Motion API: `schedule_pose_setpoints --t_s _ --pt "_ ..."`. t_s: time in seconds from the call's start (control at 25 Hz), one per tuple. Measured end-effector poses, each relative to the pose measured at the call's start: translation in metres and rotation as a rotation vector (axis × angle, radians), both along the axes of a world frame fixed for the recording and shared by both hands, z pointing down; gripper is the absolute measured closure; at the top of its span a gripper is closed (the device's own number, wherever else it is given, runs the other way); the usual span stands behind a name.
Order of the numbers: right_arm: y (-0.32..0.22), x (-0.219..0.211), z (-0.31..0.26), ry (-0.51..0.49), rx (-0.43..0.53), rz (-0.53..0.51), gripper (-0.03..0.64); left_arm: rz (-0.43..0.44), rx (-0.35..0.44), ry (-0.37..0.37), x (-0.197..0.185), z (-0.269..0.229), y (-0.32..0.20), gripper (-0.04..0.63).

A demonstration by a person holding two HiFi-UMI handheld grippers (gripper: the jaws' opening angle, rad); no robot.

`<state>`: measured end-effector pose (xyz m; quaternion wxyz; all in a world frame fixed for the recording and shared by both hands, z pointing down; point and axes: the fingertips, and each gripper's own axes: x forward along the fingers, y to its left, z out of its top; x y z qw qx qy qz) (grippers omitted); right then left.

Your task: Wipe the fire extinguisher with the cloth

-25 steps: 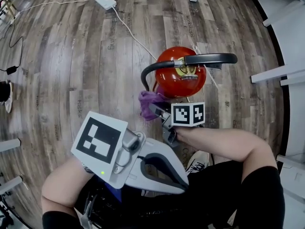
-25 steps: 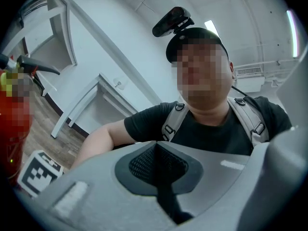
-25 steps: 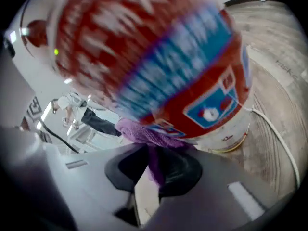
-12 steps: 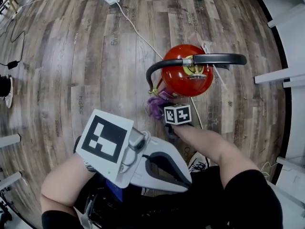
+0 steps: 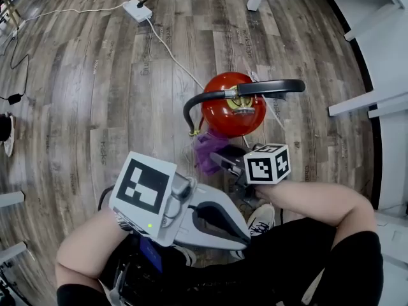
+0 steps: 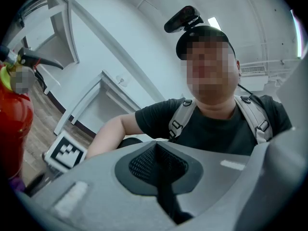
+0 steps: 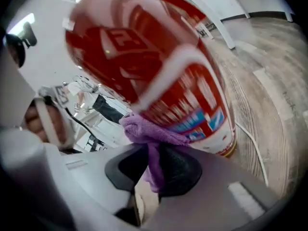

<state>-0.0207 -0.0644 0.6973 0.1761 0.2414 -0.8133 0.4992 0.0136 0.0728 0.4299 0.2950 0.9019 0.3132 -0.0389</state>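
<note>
Since half a second ago, the right hand-held gripper (image 5: 221, 160) has risen along the side of the fire extinguisher (image 5: 231, 112), and its marker cube looks larger and farther right. Its jaws clench a bunched purple cloth (image 7: 150, 130), which presses against the red tank's printed label in the right gripper view. The extinguisher stands upright on the wooden floor (image 5: 121, 75). The left hand-held gripper (image 6: 160, 170) is tilted up toward the person, its jaws together and empty.
</note>
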Motion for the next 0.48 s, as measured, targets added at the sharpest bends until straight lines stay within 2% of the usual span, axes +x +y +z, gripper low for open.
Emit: schedule_pose_setpoints --t_s 0.12,0.32,0.4,0.48 --pt "0.0 0.016 -0.084 -0.079 0.088 0.006 0.554 0.017 0.008 0.008 0.003 -0.002 0.002 0.598" --pt "-0.007 0.039 -0.218 -0.141 0.351 -0.038 0.554 0.053 0.004 0.073 0.003 -0.015 0.006 0.598" --pt "-0.011 0.035 -0.274 -0.125 0.505 -0.11 0.553 0.055 0.003 0.085 0.003 -0.018 0.006 0.598" --pt "-0.017 0.023 -0.32 -0.016 0.761 -0.253 0.552 0.049 0.007 0.083 0.003 -0.017 0.005 0.598"
